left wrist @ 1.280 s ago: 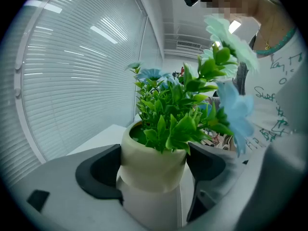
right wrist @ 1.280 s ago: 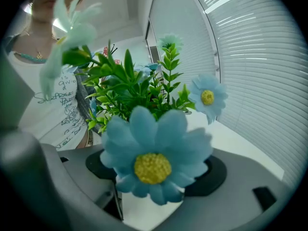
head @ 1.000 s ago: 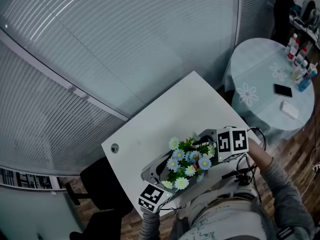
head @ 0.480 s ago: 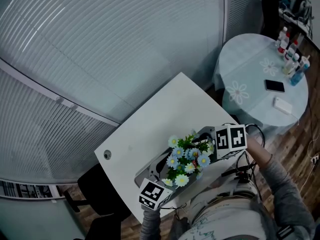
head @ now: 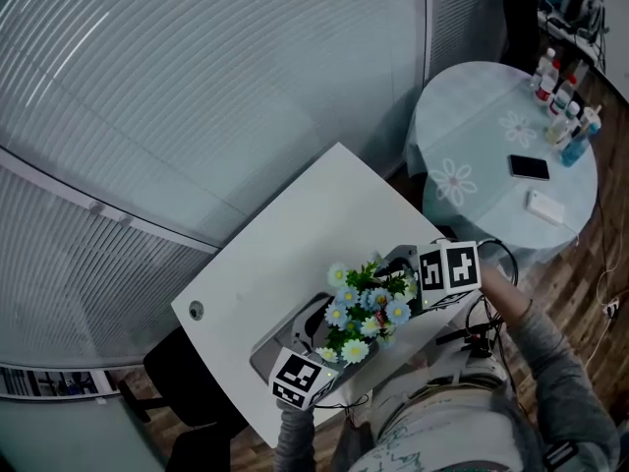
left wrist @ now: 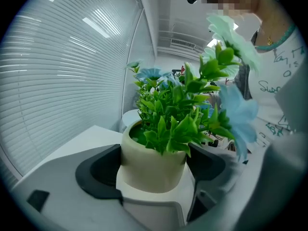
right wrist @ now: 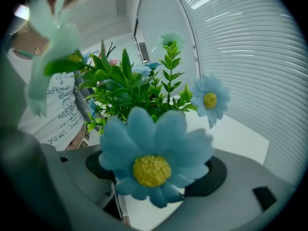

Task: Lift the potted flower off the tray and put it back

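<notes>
The potted flower (head: 364, 308), blue and white daisies over green leaves in a cream pot (left wrist: 153, 165), stands near the front edge of the white table (head: 295, 234). My left gripper (head: 316, 340) comes at it from the lower left. In the left gripper view its dark pads (left wrist: 98, 174) press both sides of the pot, so it is shut on it. My right gripper (head: 401, 275) meets the plant from the right. Its pads (right wrist: 211, 174) flank the pot at the same width, and a big blue bloom (right wrist: 153, 163) hides the contact. A white base (left wrist: 144, 198) shows under the pot.
A round table (head: 491, 155) with a pale cloth stands at the right and carries bottles (head: 560, 77) and a phone (head: 529, 168). A dark chair (head: 187, 382) sits off the white table's left corner. Slatted blinds (head: 197, 87) fill the far side.
The head view has shifted, so the table sits lower left in frame. Both grippers still hold the plant between them, and it now appears slightly farther from the table's hole.
</notes>
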`<state>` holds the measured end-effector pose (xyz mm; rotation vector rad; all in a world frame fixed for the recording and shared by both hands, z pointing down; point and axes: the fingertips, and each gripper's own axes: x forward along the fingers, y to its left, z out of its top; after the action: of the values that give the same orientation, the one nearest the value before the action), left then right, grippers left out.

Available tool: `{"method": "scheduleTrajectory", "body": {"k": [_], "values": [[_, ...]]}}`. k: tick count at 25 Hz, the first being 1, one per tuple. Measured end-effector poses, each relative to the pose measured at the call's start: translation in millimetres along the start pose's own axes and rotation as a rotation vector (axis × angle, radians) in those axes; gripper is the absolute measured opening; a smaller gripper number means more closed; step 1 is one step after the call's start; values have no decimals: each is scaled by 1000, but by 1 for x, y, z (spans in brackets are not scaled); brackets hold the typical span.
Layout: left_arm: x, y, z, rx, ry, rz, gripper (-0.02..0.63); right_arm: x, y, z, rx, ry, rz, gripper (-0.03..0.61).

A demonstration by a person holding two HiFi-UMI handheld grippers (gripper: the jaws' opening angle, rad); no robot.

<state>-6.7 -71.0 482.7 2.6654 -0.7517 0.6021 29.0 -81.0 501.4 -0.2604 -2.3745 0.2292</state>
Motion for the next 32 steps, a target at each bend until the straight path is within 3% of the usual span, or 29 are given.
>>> {"method": "scheduleTrajectory", "body": {"k": [9, 32], "values": [[28, 7, 2, -1, 5, -16, 433, -10, -18, -21, 17, 8, -5, 357], [81, 21, -34, 18, 55, -46, 433, 7, -41, -74, 70, 66, 0, 357]]}}
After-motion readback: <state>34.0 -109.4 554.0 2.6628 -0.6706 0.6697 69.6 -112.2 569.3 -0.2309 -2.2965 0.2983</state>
